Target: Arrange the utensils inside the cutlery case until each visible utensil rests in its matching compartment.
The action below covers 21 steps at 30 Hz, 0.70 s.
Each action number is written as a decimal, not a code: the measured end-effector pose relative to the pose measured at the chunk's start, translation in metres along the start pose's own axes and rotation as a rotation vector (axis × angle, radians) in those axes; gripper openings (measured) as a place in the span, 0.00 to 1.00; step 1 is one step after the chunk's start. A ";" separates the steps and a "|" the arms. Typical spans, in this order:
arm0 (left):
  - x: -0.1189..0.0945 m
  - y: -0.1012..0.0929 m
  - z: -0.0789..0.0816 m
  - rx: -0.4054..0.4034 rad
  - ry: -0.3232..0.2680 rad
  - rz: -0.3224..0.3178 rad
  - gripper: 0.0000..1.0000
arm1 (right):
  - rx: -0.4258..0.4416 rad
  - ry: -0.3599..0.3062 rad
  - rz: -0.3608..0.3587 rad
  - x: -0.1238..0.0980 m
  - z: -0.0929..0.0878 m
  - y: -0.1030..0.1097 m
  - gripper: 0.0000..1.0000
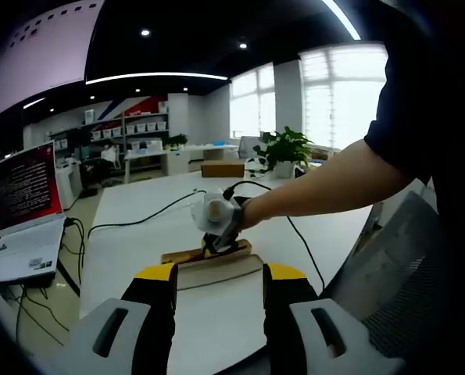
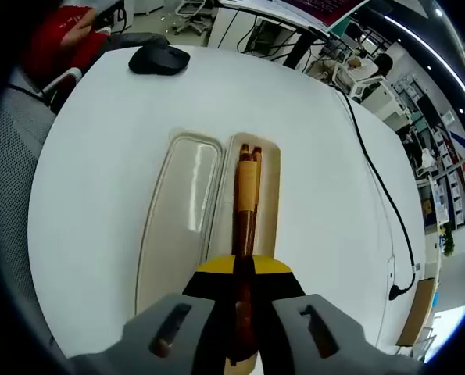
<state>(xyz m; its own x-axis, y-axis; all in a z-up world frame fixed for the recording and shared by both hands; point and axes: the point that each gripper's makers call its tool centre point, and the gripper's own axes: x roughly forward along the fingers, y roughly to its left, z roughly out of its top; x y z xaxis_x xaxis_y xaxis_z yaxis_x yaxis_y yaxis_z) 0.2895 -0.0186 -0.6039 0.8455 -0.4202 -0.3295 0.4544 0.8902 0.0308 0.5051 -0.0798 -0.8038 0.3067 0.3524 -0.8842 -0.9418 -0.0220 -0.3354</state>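
Observation:
An open beige cutlery case lies on the white table, its empty lid half (image 2: 179,207) on the left and its tray half (image 2: 270,205) on the right. Brown wooden utensils (image 2: 246,191) lie lengthwise in the tray, two tips pointing away. My right gripper (image 2: 244,312) is shut on the dark near end of a wooden utensil. In the left gripper view the case (image 1: 216,269) sits just beyond my left gripper (image 1: 220,293), which stands open and holds nothing. The right gripper (image 1: 219,242), held by a person's arm (image 1: 326,183), reaches down into the case.
A black mouse (image 2: 159,58) lies at the table's far end and a black cable (image 2: 380,183) runs along the right side. A laptop (image 1: 25,207), a cardboard box (image 1: 222,168) and a potted plant (image 1: 283,148) stand around. A grey mesh chair (image 1: 404,258) is close by.

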 end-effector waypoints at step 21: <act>-0.001 -0.002 0.005 -0.003 -0.013 -0.002 0.45 | 0.060 -0.023 -0.062 -0.045 -0.005 -0.001 0.09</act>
<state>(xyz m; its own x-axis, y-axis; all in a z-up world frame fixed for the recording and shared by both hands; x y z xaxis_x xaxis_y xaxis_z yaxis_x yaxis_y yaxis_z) 0.2890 -0.0212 -0.5985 0.8480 -0.4245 -0.3173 0.4555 0.8898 0.0268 0.4925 -0.1005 -0.7652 0.3617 0.3730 -0.8544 -0.9280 0.0559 -0.3684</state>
